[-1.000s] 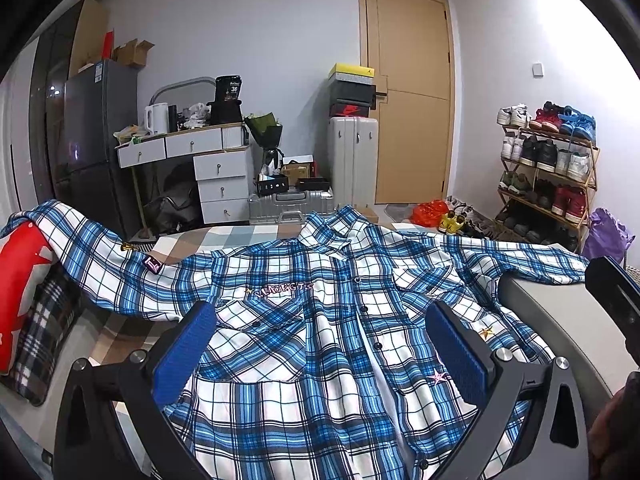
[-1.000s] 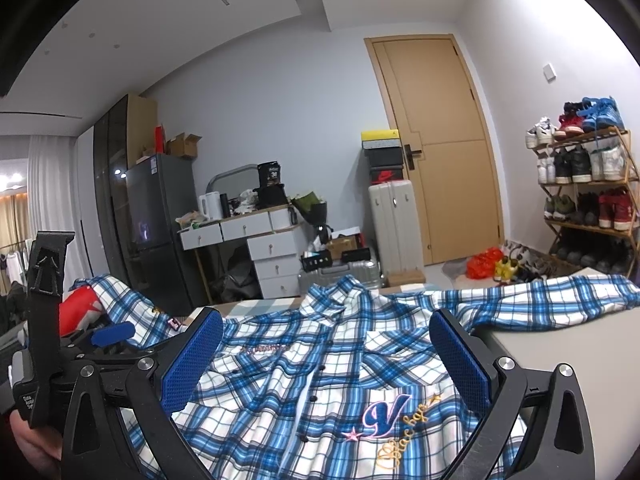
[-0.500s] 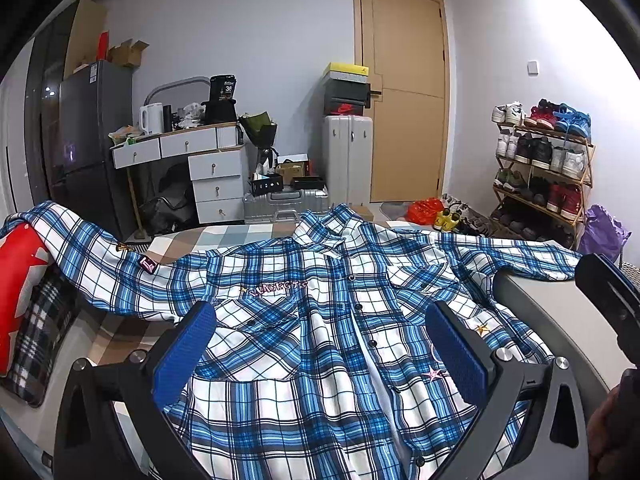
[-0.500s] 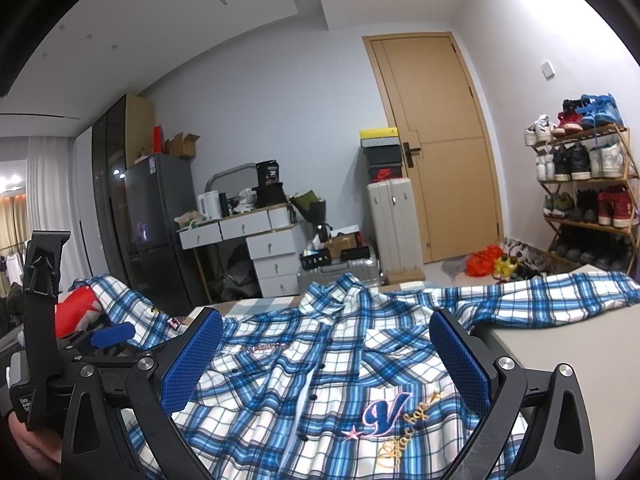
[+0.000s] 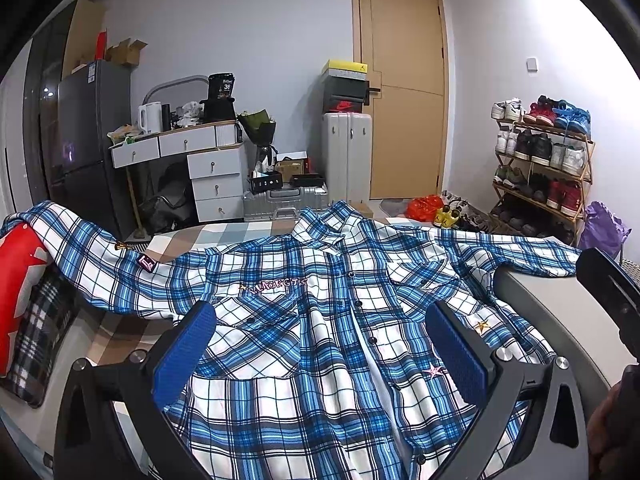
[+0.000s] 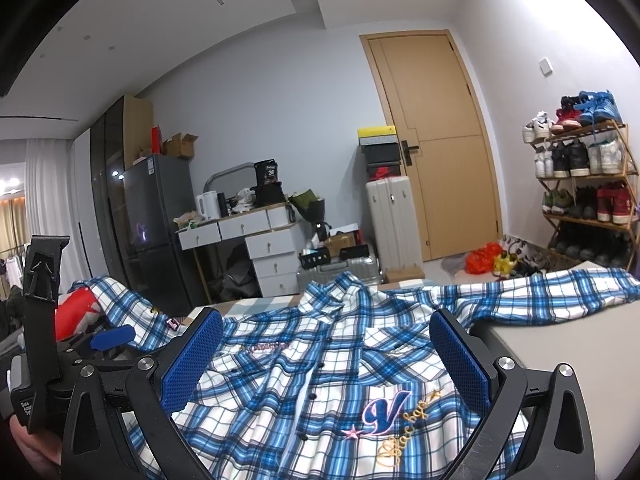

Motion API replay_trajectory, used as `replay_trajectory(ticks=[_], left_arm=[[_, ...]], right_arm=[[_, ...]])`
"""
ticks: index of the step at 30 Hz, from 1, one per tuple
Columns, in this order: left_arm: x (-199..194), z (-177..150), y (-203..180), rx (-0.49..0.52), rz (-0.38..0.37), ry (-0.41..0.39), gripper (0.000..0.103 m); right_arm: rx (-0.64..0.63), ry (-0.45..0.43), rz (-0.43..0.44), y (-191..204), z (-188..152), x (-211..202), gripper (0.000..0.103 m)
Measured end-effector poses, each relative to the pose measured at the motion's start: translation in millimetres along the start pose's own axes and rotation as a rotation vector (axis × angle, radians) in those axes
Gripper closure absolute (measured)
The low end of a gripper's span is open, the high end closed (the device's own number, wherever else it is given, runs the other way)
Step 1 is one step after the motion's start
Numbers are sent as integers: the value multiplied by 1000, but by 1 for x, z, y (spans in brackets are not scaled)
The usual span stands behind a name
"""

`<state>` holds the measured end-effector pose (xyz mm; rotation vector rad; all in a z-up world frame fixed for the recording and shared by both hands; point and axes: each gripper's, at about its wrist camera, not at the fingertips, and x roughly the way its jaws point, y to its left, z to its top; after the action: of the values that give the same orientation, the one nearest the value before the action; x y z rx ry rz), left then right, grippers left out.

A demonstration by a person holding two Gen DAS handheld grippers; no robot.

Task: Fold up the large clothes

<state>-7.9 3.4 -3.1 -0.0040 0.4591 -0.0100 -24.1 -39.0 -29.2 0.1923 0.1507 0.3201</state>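
A large blue-and-white plaid shirt [image 5: 320,320] lies spread face up on the bed, buttoned, sleeves stretched out to both sides and collar at the far end. My left gripper [image 5: 320,344] hovers open over its lower front, nothing between the blue pads. My right gripper [image 6: 324,356] is also open above the shirt [image 6: 320,360], near the embroidered "V" logo [image 6: 384,412]. The left gripper's body [image 6: 44,320] shows at the right wrist view's left edge, and the right gripper's body [image 5: 612,292] at the left wrist view's right edge.
A red pillow [image 5: 20,280] and a dark plaid cushion [image 5: 40,340] lie under the left sleeve. Bare grey mattress [image 5: 560,320] lies at the right. Beyond the bed stand a desk with drawers [image 5: 192,160], suitcases [image 5: 348,152], a door and a shoe rack [image 5: 544,168].
Both views have shifted only slightly; the left gripper has risen a little. The shirt lies as before and both grippers stay open.
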Motion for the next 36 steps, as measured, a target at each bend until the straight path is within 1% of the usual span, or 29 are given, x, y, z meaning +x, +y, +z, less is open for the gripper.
replay_trajectory(ticks=[6, 12, 22, 25, 26, 27, 29, 31, 32, 34, 36], left_arm=[[-1, -1, 0, -1, 1, 0, 1], [-1, -2, -3, 19, 15, -10, 1], [-1, -1, -4, 33, 10, -6, 1], [2, -3, -5, 31, 0, 16, 1], [2, -4, -6, 37, -8, 23, 1], [3, -5, -8, 49, -17, 29, 1], [2, -7, -11, 71, -22, 31, 1], [2, -8, -15, 97, -35, 35, 1], [2, -9, -17, 111, -40, 37, 1], [2, -10, -21, 131, -48, 42, 1], [4, -11, -23, 149, -55, 53, 1]], right_arm=[[-5, 3, 2, 1, -1, 0, 0], [-6, 6, 0, 1, -1, 1, 0], [2, 27, -15, -3, -2, 5, 0], [124, 81, 0, -24, 4, 11, 0], [202, 110, 22, -42, 8, 14, 0], [232, 122, 26, -53, 10, 14, 0], [274, 158, -7, -79, 17, 17, 0], [280, 240, -64, -118, 25, 25, 0], [285, 261, -79, -130, 27, 27, 0], [316, 321, -136, -171, 32, 31, 0], [381, 356, -203, -216, 35, 29, 0]])
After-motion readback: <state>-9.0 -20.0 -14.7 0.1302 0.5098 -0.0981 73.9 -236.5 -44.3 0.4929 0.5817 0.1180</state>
